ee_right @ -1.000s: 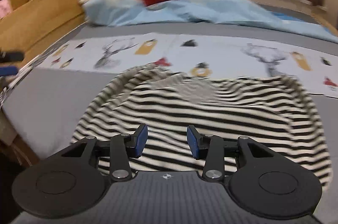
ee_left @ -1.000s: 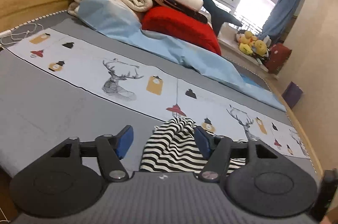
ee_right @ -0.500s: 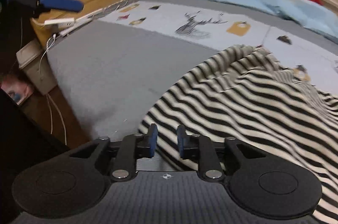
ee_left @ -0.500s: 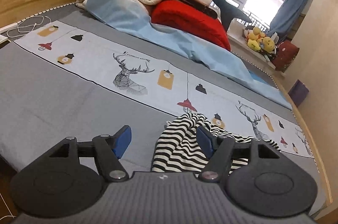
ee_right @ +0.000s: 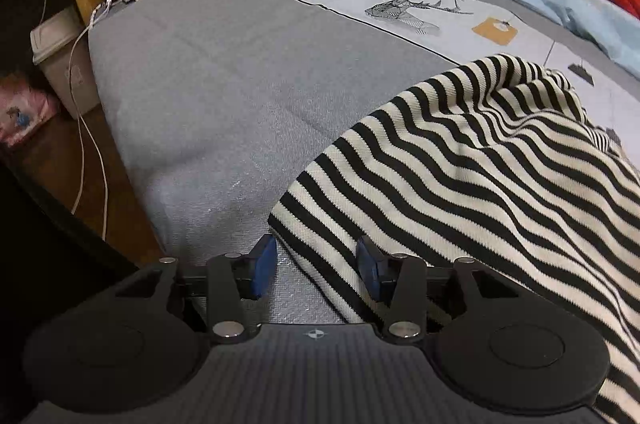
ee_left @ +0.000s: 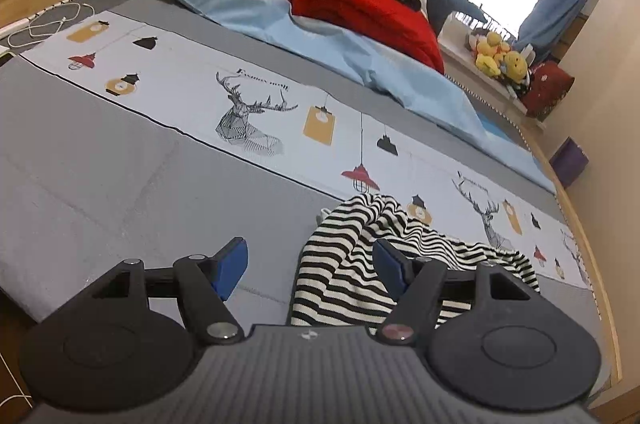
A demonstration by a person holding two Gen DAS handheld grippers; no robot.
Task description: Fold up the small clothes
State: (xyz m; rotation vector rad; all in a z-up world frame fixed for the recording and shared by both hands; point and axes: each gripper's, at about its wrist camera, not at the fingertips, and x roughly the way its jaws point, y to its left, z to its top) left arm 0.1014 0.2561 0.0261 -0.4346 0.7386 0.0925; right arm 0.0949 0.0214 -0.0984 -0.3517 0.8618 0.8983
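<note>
The right gripper (ee_right: pixel 316 266) is opening its jaws, after narrowing half a second ago, with the corner of the striped knit garment (ee_right: pixel 480 160) lying between the blue pads (ee_right: pixel 266 264), unpinched. It is sitting lower and closer over that hem than before. The left gripper (ee_left: pixel 308 266) is standing spread wide, empty, beside the garment's far bunched edge. The garment, ribbed in black and cream bands, is lying rumpled on the grey quilted bedcover (ee_right: pixel 208 84) near its printed deer panel (ee_left: pixel 248 124).

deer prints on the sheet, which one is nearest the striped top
The deer print on the right, just beyond the striped top. The other deer print lies farther left, up the bed.
</note>
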